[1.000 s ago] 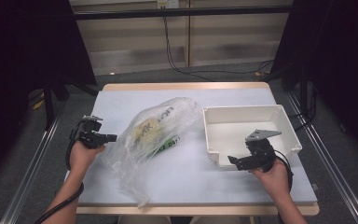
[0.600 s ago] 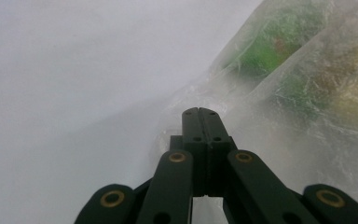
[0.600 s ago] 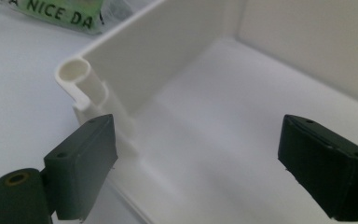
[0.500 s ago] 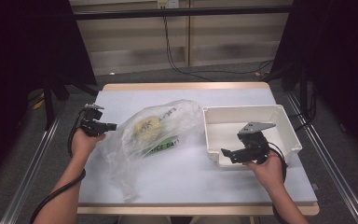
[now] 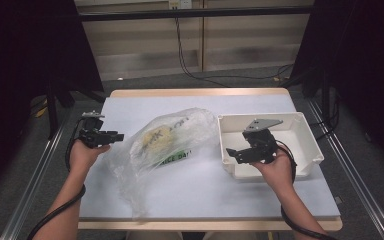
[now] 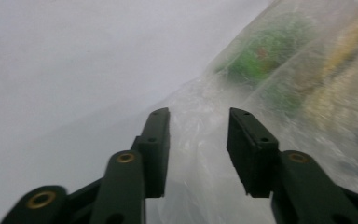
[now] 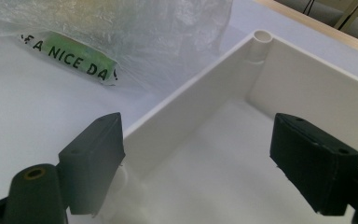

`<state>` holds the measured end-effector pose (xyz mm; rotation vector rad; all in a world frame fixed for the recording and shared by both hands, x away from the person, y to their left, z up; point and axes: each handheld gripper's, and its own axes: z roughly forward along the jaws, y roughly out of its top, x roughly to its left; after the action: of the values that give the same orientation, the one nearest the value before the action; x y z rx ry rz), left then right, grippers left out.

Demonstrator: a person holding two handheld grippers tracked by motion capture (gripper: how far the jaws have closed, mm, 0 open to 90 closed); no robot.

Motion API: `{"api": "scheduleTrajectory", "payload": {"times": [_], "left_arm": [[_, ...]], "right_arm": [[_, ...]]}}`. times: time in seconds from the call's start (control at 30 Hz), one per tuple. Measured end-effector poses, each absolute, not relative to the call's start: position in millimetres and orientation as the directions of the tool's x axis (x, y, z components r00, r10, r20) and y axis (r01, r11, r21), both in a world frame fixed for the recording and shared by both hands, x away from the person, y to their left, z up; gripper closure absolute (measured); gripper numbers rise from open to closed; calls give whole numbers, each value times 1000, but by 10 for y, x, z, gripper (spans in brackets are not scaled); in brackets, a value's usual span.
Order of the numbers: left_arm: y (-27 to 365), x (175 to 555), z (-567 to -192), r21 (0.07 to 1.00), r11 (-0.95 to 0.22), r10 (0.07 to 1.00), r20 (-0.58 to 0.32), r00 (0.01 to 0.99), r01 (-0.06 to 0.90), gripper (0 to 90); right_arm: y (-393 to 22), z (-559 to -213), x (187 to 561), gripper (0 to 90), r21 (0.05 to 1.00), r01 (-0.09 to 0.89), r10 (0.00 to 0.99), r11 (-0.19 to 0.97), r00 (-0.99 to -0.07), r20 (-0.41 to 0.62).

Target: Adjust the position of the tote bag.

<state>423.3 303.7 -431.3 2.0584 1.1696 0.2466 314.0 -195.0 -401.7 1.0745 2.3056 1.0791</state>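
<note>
On the table [image 5: 195,195], the clear plastic bag [image 5: 165,145] lies just left of the white tray [image 5: 310,150]; left gripper [image 6: 198,140] parted at its edge; right gripper [image 7: 209,158] spread astride the tray's wall; thin film may slip or tear.

A crinkled, glossy clear plastic bag [image 5: 166,141] lies on the matt pale table [image 5: 200,185], edged in light wood, beside a smooth white plastic tray [image 5: 305,127]; matt black jaws.
</note>
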Motion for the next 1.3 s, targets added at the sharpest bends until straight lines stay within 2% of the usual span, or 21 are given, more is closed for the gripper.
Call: {"api": "scheduleTrajectory", "payload": {"times": [0.2,0.27,0.3,0.37,0.47,0.77,0.83,0.93,0.97,1.0,1.03,1.3], "left_arm": [[3051,4011,-4234,676,-325,792,-188,581,662,381],[3039,3960,-4211,685,-332,792,-171,586,649,360],[3022,3920,-4197,687,-332,790,-171,589,646,315],[2995,3880,-4181,684,-337,787,-173,593,647,283],[2945,3824,-4162,695,-349,782,-153,604,629,267],[2906,3767,-4060,697,-370,766,-145,626,614,204],[2881,3756,-4048,703,-367,763,-147,630,609,199],[2853,3732,-3986,713,-376,746,-147,650,592,186],[2838,3723,-3967,718,-376,744,-144,652,587,183],[2825,3717,-3950,726,-376,740,-138,658,575,182],[2807,3708,-3929,731,-377,741,-131,659,569,180],[2616,3638,-3765,751,-410,690,-117,714,518,157]], "right_arm": [[-1809,-3987,3247,195,769,494,754,406,-657,23],[-1784,-3980,3264,197,766,498,753,407,-658,28],[-1722,-3964,3309,225,764,500,746,408,-665,37],[-1675,-3961,3350,239,757,500,747,421,-665,24],[-1615,-3976,3438,262,748,519,750,413,-660,44],[-1459,-3957,3614,311,724,501,726,474,-688,1],[-1416,-3968,3674,400,714,518,732,471,-681,12],[-1388,-3984,3709,711,702,535,725,471,-688,38],[-1388,-3984,3714,735,700,545,726,462,-685,55],[-1391,-3983,3724,837,698,553,722,455,-688,75],[-1388,-3978,3728,876,693,560,715,454,-693,91],[-1374,-3905,3711,899,682,597,700,422,-693,173]]}}
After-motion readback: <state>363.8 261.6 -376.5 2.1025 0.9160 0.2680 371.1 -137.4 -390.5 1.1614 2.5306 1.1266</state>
